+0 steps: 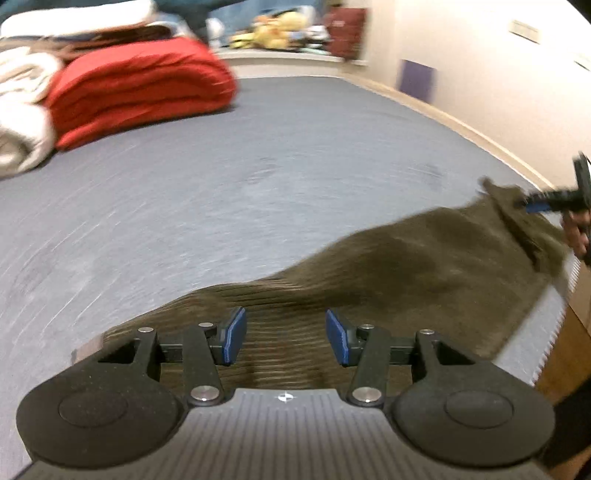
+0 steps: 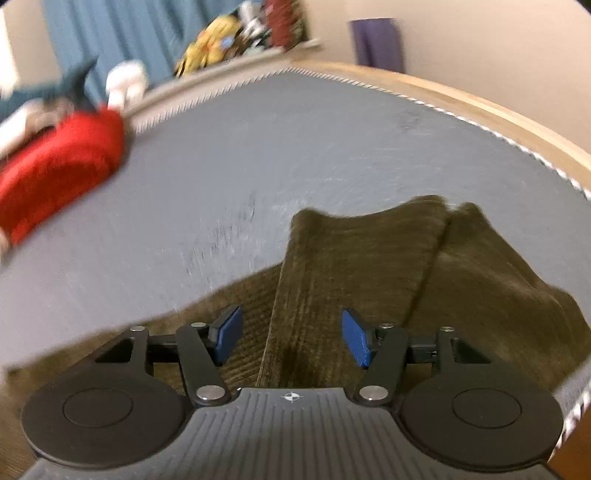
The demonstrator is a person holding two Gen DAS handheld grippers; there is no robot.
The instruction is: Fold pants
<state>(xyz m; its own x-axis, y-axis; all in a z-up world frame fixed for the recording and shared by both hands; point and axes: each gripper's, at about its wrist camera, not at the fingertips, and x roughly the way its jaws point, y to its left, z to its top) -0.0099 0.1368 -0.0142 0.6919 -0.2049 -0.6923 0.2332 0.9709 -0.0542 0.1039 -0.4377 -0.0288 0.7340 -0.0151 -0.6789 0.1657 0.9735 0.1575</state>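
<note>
Dark olive corduroy pants (image 1: 424, 266) lie on the grey-blue bed (image 1: 221, 184), stretching from under my left gripper to the bed's right edge. My left gripper (image 1: 286, 336) is open, its blue pads just above the pants. My right gripper (image 2: 291, 338) is open over the pants (image 2: 351, 266), with a raised fold of the fabric between the pads. The right gripper also shows at the far right of the left wrist view (image 1: 554, 201), by the pants' far end. Both views are motion-blurred.
A folded red blanket (image 1: 140, 88) and white bedding (image 1: 22, 122) lie at the bed's far left. A wooden bed frame (image 2: 461, 99) runs along the far and right edges. Soft toys (image 1: 273, 33) sit on a ledge behind. The wall is to the right.
</note>
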